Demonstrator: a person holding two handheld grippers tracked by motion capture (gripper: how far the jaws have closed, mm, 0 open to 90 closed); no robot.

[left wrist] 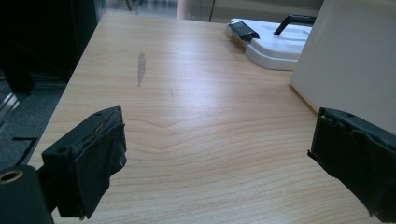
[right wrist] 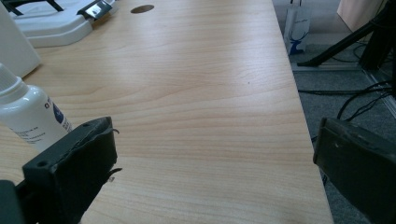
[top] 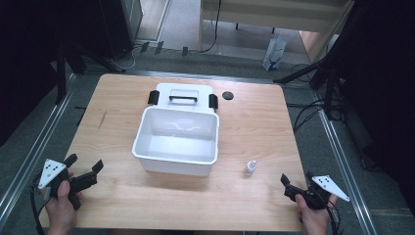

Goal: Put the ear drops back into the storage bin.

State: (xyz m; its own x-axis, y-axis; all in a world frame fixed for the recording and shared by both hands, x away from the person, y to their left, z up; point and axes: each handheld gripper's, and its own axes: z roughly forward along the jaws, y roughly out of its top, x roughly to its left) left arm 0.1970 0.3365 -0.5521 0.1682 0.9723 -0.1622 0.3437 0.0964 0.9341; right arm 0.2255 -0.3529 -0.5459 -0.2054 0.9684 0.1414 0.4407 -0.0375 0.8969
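wooden table (top: 254,122), white bin (top: 176,139), its lid (top: 182,95) behind, small bottle (top: 250,168), dark disc (top: 227,95)

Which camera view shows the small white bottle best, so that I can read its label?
The right gripper view: the small white bottle stands close, with label print partly visible, though a jaw covers its base. The high view shows the bottle whole but tiny, standing right of the white bin.

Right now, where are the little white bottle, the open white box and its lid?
Little white bottle (top: 250,168), high view, on its body.
Open white box (top: 213,152), high view, on its right rim.
Lid (top: 183,90), high view, on its white top behind the handle.
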